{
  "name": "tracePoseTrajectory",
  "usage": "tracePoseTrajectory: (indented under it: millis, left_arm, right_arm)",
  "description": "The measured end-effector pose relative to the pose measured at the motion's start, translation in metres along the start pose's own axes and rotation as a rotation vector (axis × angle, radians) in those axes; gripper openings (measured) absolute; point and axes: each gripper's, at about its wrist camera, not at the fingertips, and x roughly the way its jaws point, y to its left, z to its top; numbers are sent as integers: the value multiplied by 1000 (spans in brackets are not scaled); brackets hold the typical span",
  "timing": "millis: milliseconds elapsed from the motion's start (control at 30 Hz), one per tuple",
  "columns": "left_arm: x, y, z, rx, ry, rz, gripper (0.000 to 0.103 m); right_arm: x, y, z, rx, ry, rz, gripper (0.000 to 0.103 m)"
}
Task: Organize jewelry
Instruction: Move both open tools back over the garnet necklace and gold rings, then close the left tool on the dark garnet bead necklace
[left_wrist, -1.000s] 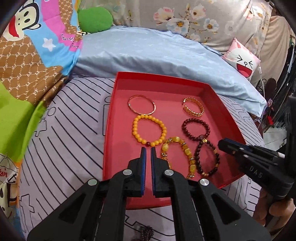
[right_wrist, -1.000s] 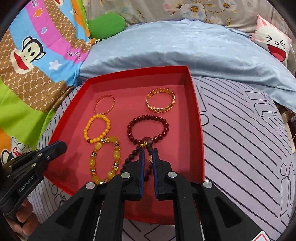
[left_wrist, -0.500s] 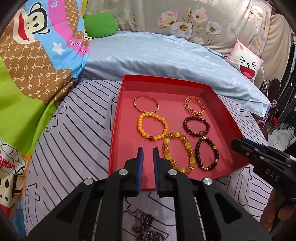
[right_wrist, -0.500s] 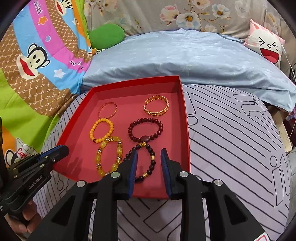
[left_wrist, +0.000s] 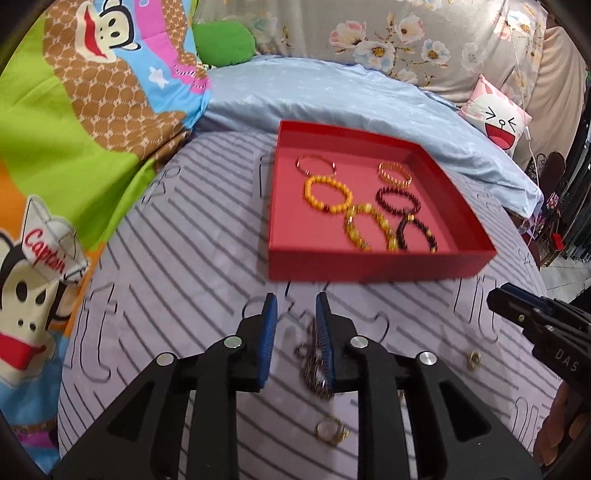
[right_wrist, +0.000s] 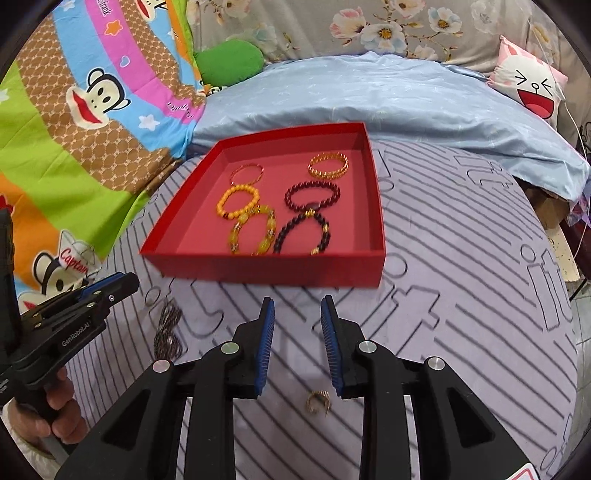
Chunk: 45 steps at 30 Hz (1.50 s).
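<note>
Both grippers hang over the striped bedspread (right_wrist: 461, 258) near the tray's (right_wrist: 258, 271) front wall: left gripper (left_wrist: 295, 332) opening, right gripper (right_wrist: 297, 332) parted, neither holding anything. Six bracelets (right_wrist: 306, 230) lie inside the tray. A dark chain (left_wrist: 314, 369), bunched and blurred, lies under the left jaws; a gold ring (right_wrist: 317, 402) under the right. Soft fabric could be pinched along with either piece.

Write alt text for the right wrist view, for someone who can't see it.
An open, empty right gripper hangs over a striped bedsheet, a gold ring below it. Ahead, a red tray holds six bracelets.
</note>
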Motion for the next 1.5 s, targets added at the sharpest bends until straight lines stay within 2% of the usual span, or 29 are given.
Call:
tracePoseTrajectory:
  millis: [233,333,433,700,900,1100,1133,1167,1267,1367,1500]
  left_arm:
    - [-4,0,-34,-21,50,-18,25]
    - [-5,-1,-42,-30,60,-38,32]
    - [-4,-5,-46,-35,61,-54,33]
    - [11,-3,-50,-55,92,-61,33]
    - [16,-8,-44,-69,92,-89,33]
    - [25,-13,-37,-56,82,-79,32]
    - [26,-14,-36,-53,82,-79,31]
    - [26,-15,-36,-51,84,-87,22]
    - [26,-16,-37,-47,90,-110,13]
    - [23,-18,-38,-32,87,-108,8]
    - [12,-20,-38,-26,79,-114,6]
  right_arm:
    - [-9,5,-29,0,28,2,26]
    - [-10,6,-38,4,41,1,26]
    - [-12,5,-44,8,47,2,26]
    - [-11,5,-48,13,55,3,26]
    - [-6,4,-46,21,60,5,26]
    - [-1,3,-45,25,70,12,26]
    - [0,3,-45,24,71,13,26]
    - [1,2,-45,25,73,15,26]
    - [2,2,-46,27,76,16,26]
    - [2,1,-46,29,77,17,26]
    - [-1,0,-48,28,72,20,26]
